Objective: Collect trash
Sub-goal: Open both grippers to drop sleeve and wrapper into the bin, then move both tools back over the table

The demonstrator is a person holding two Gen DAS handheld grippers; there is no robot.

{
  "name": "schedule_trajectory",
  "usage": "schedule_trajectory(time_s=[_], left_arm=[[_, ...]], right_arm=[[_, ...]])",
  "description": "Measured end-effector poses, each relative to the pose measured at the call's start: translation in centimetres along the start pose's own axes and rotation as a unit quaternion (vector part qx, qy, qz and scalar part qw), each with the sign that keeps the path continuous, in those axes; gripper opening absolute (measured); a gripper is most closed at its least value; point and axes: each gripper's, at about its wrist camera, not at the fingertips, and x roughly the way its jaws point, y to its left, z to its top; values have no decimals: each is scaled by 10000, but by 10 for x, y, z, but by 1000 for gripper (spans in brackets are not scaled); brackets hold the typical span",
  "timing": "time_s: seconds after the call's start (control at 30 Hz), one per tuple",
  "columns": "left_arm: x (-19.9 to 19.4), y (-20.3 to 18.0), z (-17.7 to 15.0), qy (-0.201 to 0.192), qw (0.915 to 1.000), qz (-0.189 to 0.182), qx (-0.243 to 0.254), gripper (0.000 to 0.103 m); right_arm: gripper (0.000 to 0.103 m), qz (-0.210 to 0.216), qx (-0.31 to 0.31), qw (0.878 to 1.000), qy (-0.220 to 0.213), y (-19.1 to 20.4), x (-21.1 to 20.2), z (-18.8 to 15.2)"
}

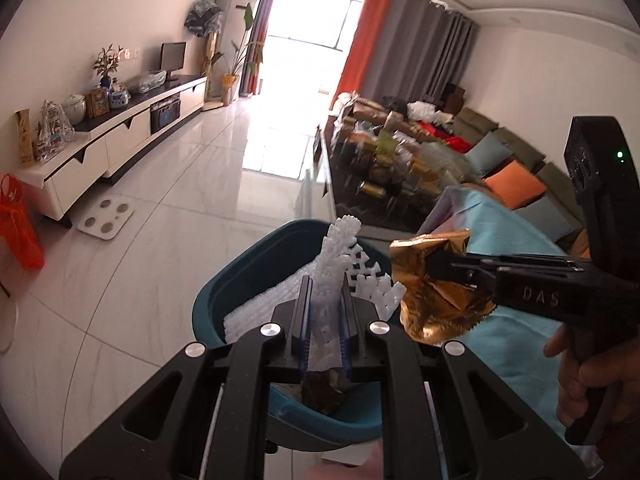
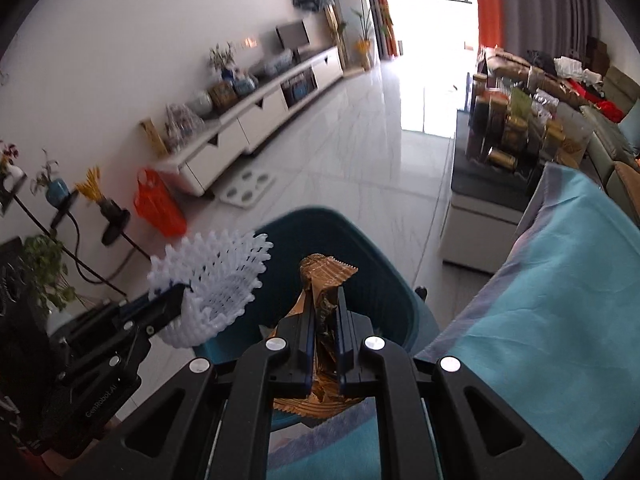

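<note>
A white foam fruit-netting sleeve (image 1: 340,264) is being pinched between the narrowly set fingers of the left gripper (image 1: 327,312), its frilled end sticking up past the fingertips. A crumpled gold foil wrapper (image 2: 324,280) is being clamped in the same way by the right gripper (image 2: 322,320), whose fingers are drawn in tight on the foil. Both pieces of trash are being held over a round teal plastic bin (image 1: 248,280) standing on the glossy white tiled floor (image 1: 168,216), the netting above the bin's opening and the foil near its rim on the side of the light blue cloth-covered surface (image 2: 560,320). More white netting (image 1: 256,304) and a dark scrap (image 1: 320,394) are lying inside the bin. In the left wrist view, the right gripper is being gripped by a person's hand (image 1: 584,376) at its handle. A long white media cabinet (image 1: 120,140) is being seen along the far wall, well apart from the bin.
</note>
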Motion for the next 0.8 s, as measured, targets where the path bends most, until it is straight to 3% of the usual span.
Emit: schedule_trajectory(time_s=[0.17,0.2,0.27,0.47,0.5,0.57,0.63,0.73,0.77,0.8], left_arm=[[33,-4,1,162,9999,56,-18,18],[36,-3,0,143,9999,79,-28,20],[46,-3,4,145,9998,120,-19,22],[51,-8,0,76,9999,79,6,45],[51,-10,2,21,10000,25,-7,53],[45,-13,3,-68,9999,96,2,60],[38,-17,8,-219,9997,114,-25,79],[23,-19,14,-389,9992,72,-68,86],[15,-20,15,-436,9990,73,-52,89],[9,-21,16,-506,9987,69,-29,95]], right_arm=[[13,-169,-34,9996,242,5,20,1],[20,-186,-18,9995,256,6,22,1],[22,-211,-1,9995,233,5,24,2],[29,-179,216,9996,78,-8,14,5],[30,-171,269,9995,20,-11,10,5],[36,-133,351,9992,-125,-15,0,5],[41,-94,435,9984,-360,-19,-17,4],[51,5,512,9959,-751,-22,-49,-2],[60,29,527,9950,-852,-24,-57,-4],[62,50,556,9942,-922,-26,-64,-6]])
